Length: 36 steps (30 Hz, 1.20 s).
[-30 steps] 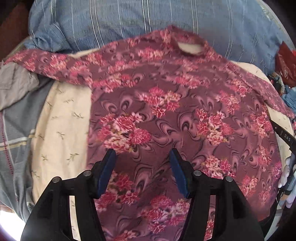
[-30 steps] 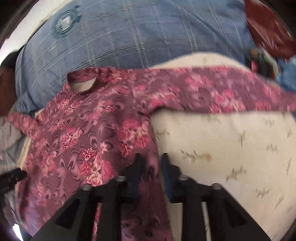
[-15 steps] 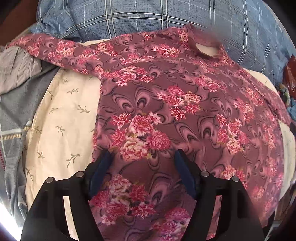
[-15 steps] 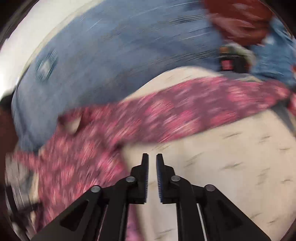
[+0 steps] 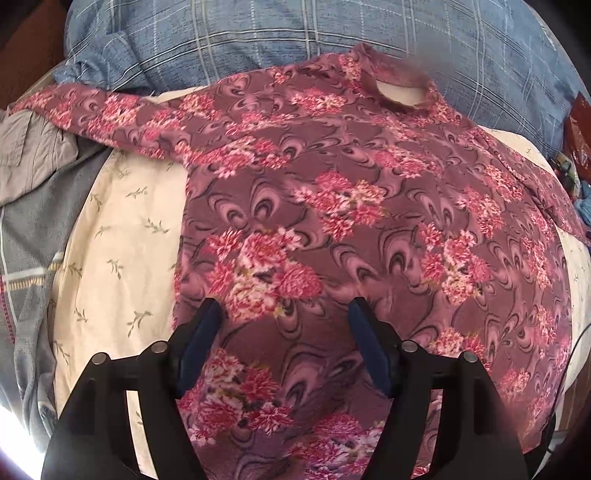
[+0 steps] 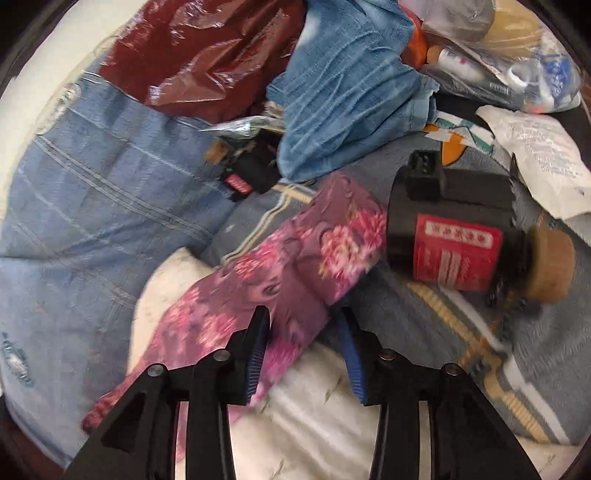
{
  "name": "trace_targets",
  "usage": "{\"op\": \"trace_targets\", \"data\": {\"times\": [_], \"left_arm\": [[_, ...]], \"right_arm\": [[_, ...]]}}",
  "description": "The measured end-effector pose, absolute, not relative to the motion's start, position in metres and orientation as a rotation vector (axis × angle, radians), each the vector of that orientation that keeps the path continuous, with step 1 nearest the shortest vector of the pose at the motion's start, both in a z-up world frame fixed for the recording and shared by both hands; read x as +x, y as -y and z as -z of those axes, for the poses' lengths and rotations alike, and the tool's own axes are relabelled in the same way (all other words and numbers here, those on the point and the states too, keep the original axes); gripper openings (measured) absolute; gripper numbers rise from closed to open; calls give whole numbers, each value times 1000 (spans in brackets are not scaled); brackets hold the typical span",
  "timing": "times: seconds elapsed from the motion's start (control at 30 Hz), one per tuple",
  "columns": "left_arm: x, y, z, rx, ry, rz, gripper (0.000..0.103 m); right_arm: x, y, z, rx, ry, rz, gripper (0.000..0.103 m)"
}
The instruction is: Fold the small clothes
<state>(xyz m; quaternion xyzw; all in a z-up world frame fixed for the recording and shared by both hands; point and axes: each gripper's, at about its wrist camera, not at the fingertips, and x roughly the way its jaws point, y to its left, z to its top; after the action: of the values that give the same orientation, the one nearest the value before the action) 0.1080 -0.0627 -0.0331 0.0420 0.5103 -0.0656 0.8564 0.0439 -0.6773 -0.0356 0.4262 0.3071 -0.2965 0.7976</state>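
**Shirt laid flat, right gripper lining up on a sleeve**

The floral shirt (image 5: 332, 221) lies spread face-up on the cream sheet (image 5: 118, 236), its collar toward the blue checked pillow (image 5: 258, 33) and one sleeve reaching out over the grey clothes (image 5: 33, 155) beside the sheet. This looks like the start of the fold: the body is smoothed out and the sleeves are not yet turned in.

The left gripper (image 5: 286, 325) hangs over the lower part of the shirt with its jaws wide apart and nothing between them.

In the right wrist view, the other sleeve (image 6: 295, 273) runs off the sheet toward a black jar with a red label (image 6: 454, 243), just beside its cuff. The right gripper (image 6: 303, 332) has just been opening; its jaws now stand a little apart on either side of the sleeve, and the pads do not appear to press on the cloth.

The next move probably calls for closing on the sleeve near the cuff, taking only the cloth and not the sheet beneath, then carrying it back across the shirt's body. The jar lies close enough to be knocked.
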Motion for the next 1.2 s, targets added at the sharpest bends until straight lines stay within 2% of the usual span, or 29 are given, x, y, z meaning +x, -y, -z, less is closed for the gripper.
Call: {"op": "trace_targets", "data": {"times": [0.03, 0.07, 0.23, 0.5, 0.73, 1.07, 1.2], "left_arm": [[109, 63, 31, 87, -1070, 148, 72], [111, 64, 29, 81, -1065, 163, 72], [131, 76, 15, 53, -1024, 261, 72], [156, 72, 15, -34, -979, 368, 72], [181, 38, 28, -203, -1040, 387, 71], [194, -11, 10, -315, -991, 294, 72], [199, -31, 10, -373, -994, 252, 72]], "right_arm": [[44, 676, 38, 894, -660, 648, 12], [49, 675, 36, 872, -659, 641, 9], [73, 628, -15, 573, -594, 590, 9], [110, 515, -53, 464, -615, 317, 8], [145, 402, -57, 398, -681, 131, 9], [185, 234, -44, 312, -760, -152, 9], [197, 163, -19, 247, -857, -270, 21]]}}
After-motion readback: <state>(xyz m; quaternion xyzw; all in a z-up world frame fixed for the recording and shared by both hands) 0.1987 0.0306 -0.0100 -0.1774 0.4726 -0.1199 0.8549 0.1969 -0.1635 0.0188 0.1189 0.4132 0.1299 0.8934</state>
